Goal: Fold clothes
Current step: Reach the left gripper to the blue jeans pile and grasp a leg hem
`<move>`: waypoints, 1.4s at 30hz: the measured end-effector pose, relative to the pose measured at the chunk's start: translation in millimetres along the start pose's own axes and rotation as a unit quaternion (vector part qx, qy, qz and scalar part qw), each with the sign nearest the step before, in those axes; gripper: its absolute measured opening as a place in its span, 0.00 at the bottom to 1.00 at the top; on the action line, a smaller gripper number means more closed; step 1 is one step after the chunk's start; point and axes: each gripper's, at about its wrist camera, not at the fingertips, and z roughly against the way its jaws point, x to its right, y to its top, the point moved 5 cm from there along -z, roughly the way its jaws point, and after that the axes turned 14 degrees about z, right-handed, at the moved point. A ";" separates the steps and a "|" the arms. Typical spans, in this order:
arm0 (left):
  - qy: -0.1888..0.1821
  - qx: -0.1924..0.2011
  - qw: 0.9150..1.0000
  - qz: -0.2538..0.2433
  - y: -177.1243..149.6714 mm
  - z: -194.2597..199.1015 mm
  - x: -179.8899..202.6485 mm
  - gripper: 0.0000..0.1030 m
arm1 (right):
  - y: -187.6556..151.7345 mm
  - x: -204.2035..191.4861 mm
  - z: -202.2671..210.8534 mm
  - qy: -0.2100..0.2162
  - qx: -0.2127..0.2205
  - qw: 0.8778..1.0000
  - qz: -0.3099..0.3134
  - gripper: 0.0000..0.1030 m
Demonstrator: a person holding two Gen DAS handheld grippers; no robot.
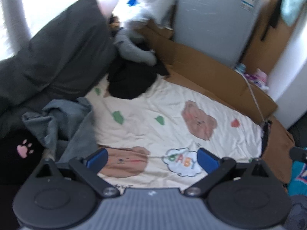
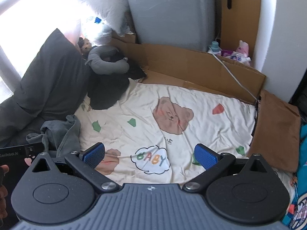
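Observation:
A crumpled grey-blue garment [image 1: 63, 122] [image 2: 59, 134] lies at the left edge of a cream bear-print sheet [image 1: 153, 103] [image 2: 220, 132]. My left gripper [image 1: 152, 160] hovers open over the sheet's near part, just right of the garment, with nothing between its blue pads [image 1: 97, 158]. My right gripper [image 2: 149, 156] is open too, above the "BABY" cloud print [image 2: 150, 160], holding nothing. A black garment [image 1: 130, 82] [image 2: 107, 90] lies heaped at the sheet's far left corner.
A dark grey pillow [image 1: 57, 57] [image 2: 49, 76] leans at the left, with a grey neck pillow [image 2: 107, 61] behind. Cardboard [image 1: 211, 76] [image 2: 191, 67] borders the far and right sides, crossed by a white cable [image 2: 236, 80]. A grey appliance [image 2: 168, 13] stands behind. Teal fabric [image 2: 301, 172] lies at the right.

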 end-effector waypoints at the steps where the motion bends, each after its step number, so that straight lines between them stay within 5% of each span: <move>1: 0.003 0.003 1.000 0.007 3.5 0.2 -10.4 0.96 | 2.1 -2.1 -0.8 0.003 0.003 1.000 0.001 0.99; 10: 0.037 0.062 0.996 0.056 28.8 1.3 -121.2 0.91 | 19.0 -9.7 -3.5 0.044 0.052 0.998 0.000 0.99; 16: 0.062 0.064 0.994 0.058 30.9 -21.6 -178.4 0.91 | 24.9 -2.7 -18.1 0.079 0.068 0.994 -0.012 0.96; 26: 0.107 -0.017 0.990 0.091 3.0 -92.6 -250.6 0.83 | 2.1 14.9 -52.0 0.082 0.046 0.994 -0.050 0.95; 33: 0.101 -0.068 0.982 0.145 -28.6 -143.6 -285.3 0.81 | -3.5 29.8 -67.9 0.077 0.022 0.995 -0.066 0.96; 42: 0.100 -0.131 0.961 0.222 -55.6 -196.2 -306.8 0.65 | -3.5 29.3 -76.2 0.075 0.013 0.995 -0.066 0.96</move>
